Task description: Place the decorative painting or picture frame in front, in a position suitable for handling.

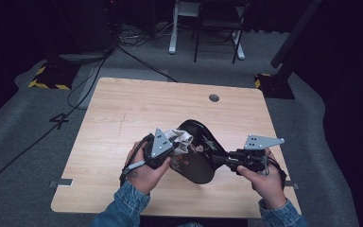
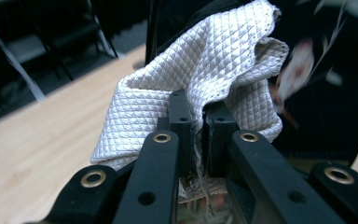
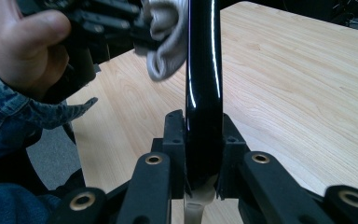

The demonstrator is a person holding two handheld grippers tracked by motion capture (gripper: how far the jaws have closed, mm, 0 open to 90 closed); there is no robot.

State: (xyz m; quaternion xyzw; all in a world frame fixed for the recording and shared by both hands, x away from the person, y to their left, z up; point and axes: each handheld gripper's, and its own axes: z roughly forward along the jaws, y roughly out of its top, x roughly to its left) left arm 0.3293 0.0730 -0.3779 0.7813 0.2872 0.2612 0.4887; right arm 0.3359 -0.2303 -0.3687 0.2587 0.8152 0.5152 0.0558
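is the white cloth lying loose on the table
No, the white cloth is pinched between the left gripper's fingers and held against the glossy black plate.

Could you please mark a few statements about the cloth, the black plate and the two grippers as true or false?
1. The left gripper is shut on the white cloth. True.
2. The right gripper hangs open with nothing between its fingers. False: it is clamped on the rim of the glossy black plate.
3. The cloth is pressed against the plate. True, as the high view and the right gripper view show.
4. The plate lies flat on the wooden table. False: it is held up at an angle, edge-on to the right gripper's camera.
5. The cloth is dark blue and smooth. False: it is white with a quilted diamond texture.
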